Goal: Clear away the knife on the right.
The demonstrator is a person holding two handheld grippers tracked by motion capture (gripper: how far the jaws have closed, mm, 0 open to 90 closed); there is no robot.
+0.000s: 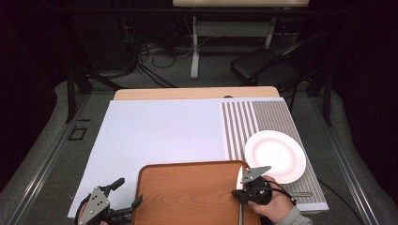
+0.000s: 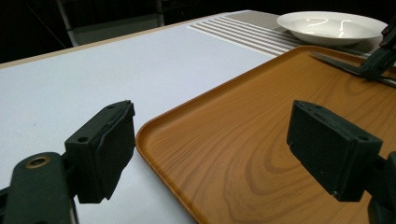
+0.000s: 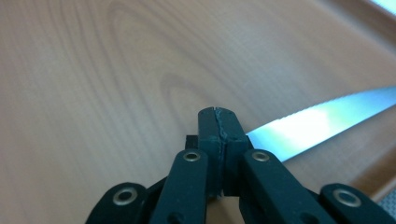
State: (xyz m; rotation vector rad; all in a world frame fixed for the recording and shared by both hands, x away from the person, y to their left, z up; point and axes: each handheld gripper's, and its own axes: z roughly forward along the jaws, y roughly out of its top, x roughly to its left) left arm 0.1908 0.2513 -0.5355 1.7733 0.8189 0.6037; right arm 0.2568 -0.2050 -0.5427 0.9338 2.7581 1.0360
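R hand-held gripper (image 3: 218, 122) clamped on knife (image 3: 317, 123) over tray (image 1: 187, 192); L hand-held gripper (image 2: 210, 149) open.

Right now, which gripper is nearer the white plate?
Right. The right gripper sits just beside the white plate, at the tray's right edge; the left gripper is across the tray.

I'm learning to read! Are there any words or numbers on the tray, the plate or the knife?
No text: there is nothing to read in these pictures.
Tray: plain wood grain, no words.
Plate: plain white, no mark.
Knife: shiny blade, no brand visible.
Striped mat: only stripes, no letters.
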